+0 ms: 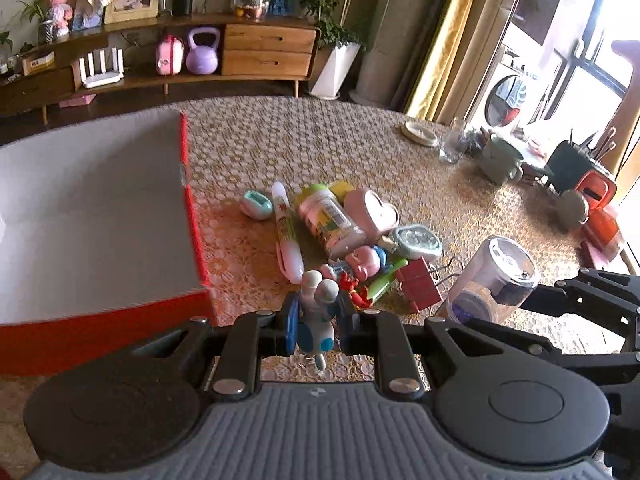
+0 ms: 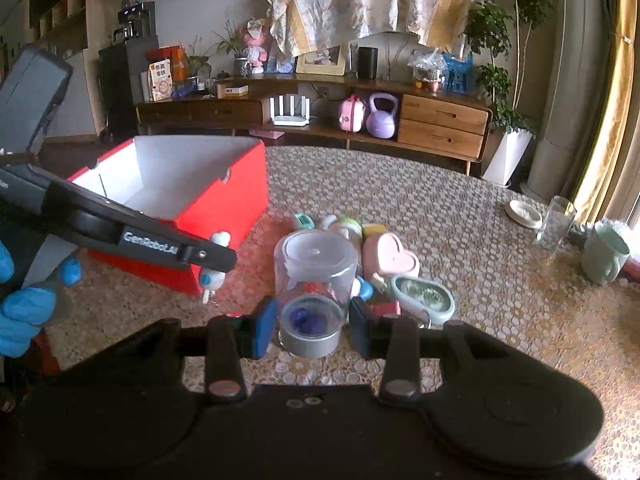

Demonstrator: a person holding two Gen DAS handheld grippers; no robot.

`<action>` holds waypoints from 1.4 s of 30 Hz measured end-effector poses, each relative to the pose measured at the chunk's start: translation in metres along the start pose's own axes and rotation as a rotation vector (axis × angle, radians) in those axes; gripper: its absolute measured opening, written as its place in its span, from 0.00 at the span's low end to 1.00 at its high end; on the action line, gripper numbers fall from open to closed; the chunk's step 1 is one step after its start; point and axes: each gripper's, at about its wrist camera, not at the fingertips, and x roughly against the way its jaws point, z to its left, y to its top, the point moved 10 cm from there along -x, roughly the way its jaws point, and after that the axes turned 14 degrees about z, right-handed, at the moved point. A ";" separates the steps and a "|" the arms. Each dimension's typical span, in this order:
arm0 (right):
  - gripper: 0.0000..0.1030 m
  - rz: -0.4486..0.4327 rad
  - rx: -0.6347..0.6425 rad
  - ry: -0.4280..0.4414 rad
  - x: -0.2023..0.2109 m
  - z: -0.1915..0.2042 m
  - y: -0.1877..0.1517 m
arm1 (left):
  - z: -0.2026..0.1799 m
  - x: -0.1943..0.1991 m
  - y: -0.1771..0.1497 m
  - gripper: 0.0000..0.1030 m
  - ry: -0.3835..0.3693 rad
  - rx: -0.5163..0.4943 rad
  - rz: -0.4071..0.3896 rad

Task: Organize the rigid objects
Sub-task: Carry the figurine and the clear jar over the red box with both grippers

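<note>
Holding a small white-and-blue figurine [image 1: 318, 320] clamped between its blue pads, the left gripper [image 1: 316, 322] has the toy off the cloth with its long axis running roughly along the fingers, head pointing forward. The red box [image 1: 192, 216], white inside and open on top, lies just to this gripper's left and slightly ahead, so the coming move looks like a short sideways carry over the near wall. The right gripper [image 2: 312, 320] is clenched on a clear jar [image 2: 314, 280] with a grey base, held with its open end pointing away from the camera. From that gripper the box [image 2: 224, 208] sits ahead and to the left, beyond the left tool, so the left hand is the nearer one to it. The pile of remaining toys [image 1: 344, 232] lies straight ahead of the left gripper.

Only the right wrist view shows the blue-gloved hand [image 2: 24, 308] and the left tool's side, with the figurine [image 2: 214, 264] sticking out above and below the finger. Only the left view shows the box's bare floor.
</note>
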 end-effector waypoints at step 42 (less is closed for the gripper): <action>0.38 0.235 0.221 0.143 -0.148 0.177 0.127 | 0.238 0.041 0.040 0.18 0.350 0.157 0.062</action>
